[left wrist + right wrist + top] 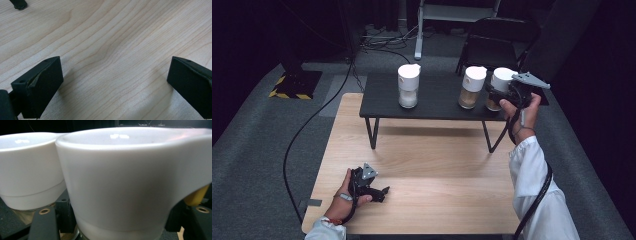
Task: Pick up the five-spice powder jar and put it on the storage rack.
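We note a pale wooden desk (437,170), smooth, with wavy grain. On its far half stands a low black shelf-table (432,97), matte, rectangular, on thin legs. Three glass jars with white lids stand upright on it, long axes vertical: one with white contents (408,86) at left, one with tan contents (472,88), touching the rightmost jar (500,86). Our right gripper (496,95) is clamped on that rightmost jar, whose glossy lid carries a spout. Our left gripper (382,192) rests on the desk near the front edge, jaws spread wide over bare wood.
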The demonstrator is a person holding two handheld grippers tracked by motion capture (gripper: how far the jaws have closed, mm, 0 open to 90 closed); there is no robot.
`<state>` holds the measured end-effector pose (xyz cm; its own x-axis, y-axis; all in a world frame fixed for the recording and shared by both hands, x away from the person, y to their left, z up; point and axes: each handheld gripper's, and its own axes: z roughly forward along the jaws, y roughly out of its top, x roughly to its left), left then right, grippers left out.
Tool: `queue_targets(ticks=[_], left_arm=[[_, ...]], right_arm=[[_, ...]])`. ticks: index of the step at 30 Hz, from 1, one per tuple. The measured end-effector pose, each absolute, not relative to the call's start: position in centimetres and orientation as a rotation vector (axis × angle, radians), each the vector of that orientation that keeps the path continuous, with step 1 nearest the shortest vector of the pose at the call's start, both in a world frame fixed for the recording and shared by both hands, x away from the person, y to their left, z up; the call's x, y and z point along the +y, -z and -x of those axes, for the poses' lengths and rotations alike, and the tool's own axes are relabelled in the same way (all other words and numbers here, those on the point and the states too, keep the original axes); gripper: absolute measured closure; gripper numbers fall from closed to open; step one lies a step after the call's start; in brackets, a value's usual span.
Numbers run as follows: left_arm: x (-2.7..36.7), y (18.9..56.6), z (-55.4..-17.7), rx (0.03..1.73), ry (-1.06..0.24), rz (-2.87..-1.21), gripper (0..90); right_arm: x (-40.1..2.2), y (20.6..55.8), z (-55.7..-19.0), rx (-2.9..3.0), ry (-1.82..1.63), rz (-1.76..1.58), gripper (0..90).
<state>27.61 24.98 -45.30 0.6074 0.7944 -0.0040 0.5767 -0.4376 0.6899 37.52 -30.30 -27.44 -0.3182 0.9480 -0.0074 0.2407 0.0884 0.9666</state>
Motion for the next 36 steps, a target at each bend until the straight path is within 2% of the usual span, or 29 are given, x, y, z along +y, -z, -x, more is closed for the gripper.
queue_targets(ticks=[36], left_arm=[[25.0,45.3,-27.6,1.072,-0.428,-2.176,0.0]], right_arm=[[-30.9,28.6,-38.0,1.702,-1.263,-1.164,28.2]])
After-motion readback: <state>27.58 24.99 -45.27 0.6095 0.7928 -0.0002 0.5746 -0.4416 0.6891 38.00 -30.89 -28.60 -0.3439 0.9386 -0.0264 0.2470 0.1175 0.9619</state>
